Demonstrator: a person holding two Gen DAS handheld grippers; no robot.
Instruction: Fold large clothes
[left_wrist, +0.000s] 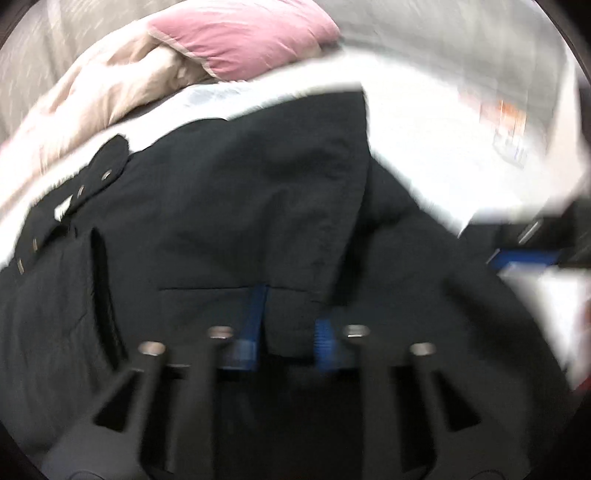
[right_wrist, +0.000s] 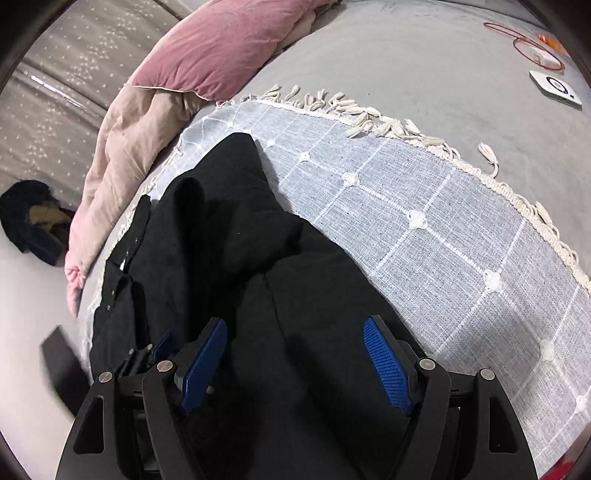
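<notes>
While the black jacket (right_wrist: 236, 236) lies rumpled on your grey checked blanket (right_wrist: 424, 221), snap placket along its left edge, your left gripper (left_wrist: 286, 325) pinches a fold of its hem, and your right gripper (right_wrist: 295, 362) hovers spread above the fabric.

A grey bed (right_wrist: 424, 62) holds a pink-and-beige duvet (right_wrist: 207, 51), with what may be pale floor (right_wrist: 22, 295) beside it.
</notes>
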